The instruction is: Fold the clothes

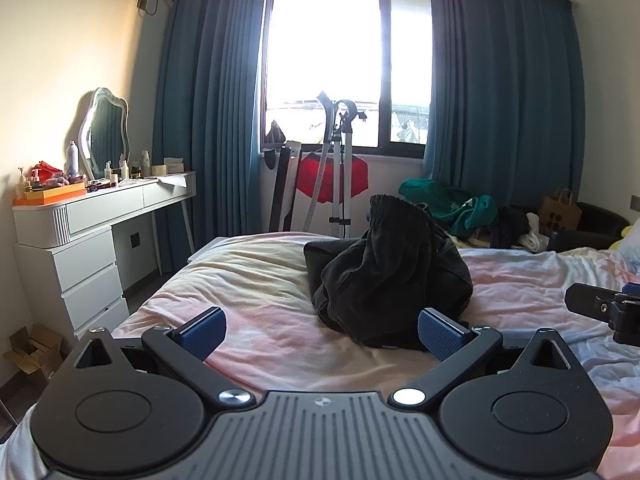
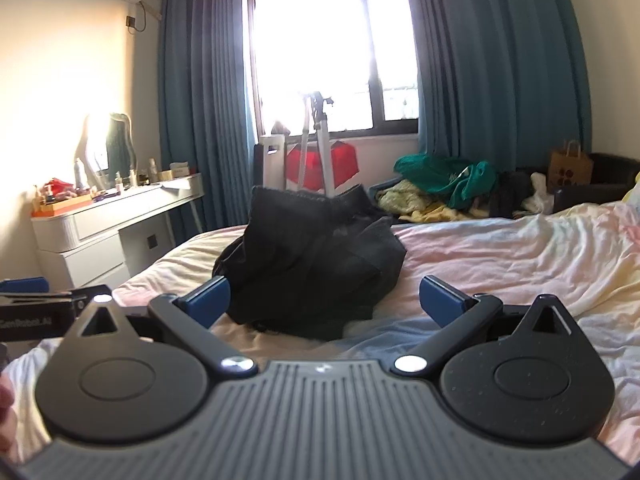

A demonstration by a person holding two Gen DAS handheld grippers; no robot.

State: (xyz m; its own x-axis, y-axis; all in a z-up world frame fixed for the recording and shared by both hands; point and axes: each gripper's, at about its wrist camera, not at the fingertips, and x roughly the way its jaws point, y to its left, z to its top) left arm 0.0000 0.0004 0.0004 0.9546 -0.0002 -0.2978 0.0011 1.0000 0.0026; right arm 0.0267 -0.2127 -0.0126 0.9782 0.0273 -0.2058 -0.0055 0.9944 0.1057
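We see the dark clothes (image 1: pixel 388 276) in a bumpy heap on the bed (image 1: pixel 248 280), not folded flat. Our left gripper (image 1: pixel 322 326) and right gripper (image 2: pixel 324 296) are both wide open, holding nothing. We think spreading it flat comes next.

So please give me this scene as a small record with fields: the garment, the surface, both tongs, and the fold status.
garment: crumpled dark grey fabric garment, heaped in a pile
surface: bed with pale pink and cream sheet, garment lies on it
left tongs: open, empty, near the garment's front edge
right tongs: open, empty, facing the garment
fold status: not yet begun
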